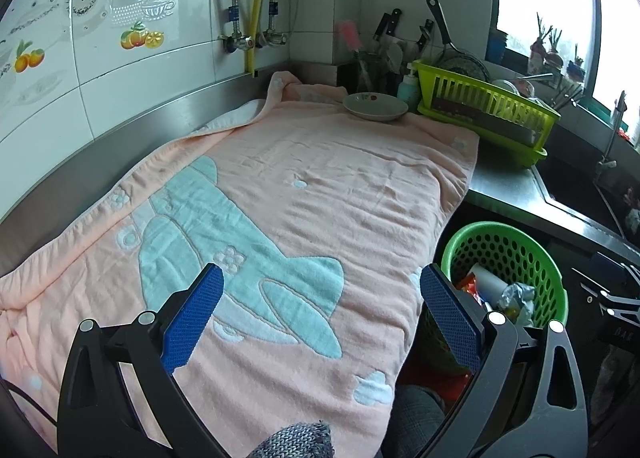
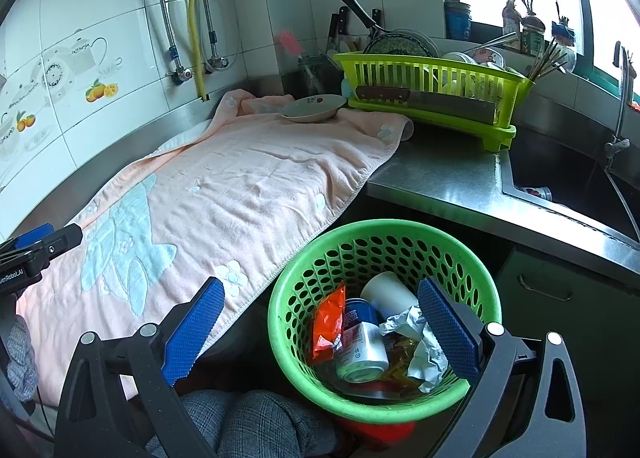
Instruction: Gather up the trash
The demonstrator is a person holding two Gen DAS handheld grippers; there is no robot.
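Note:
A green perforated trash basket (image 2: 288,354) stands below the counter edge. It holds an orange snack wrapper (image 2: 329,324), a drink can (image 2: 362,354), a white paper cup (image 2: 387,293) and crumpled foil (image 2: 424,354). My right gripper (image 2: 320,332) hovers open over the basket with nothing between its blue pads. My left gripper (image 1: 320,314) hangs open and empty above the pink towel (image 1: 280,194); its tip (image 2: 44,242) shows at the left of the right wrist view. The left wrist view shows the basket (image 1: 508,254) at its right.
A pale bowl (image 2: 313,107) rests on the towel's far end. A lime dish rack (image 2: 432,98) with a cleaver and dishes sits beside the steel sink (image 2: 568,178). A person's grey plaid trousers (image 2: 248,422) are below the grippers. Tiled wall and pipes lie behind.

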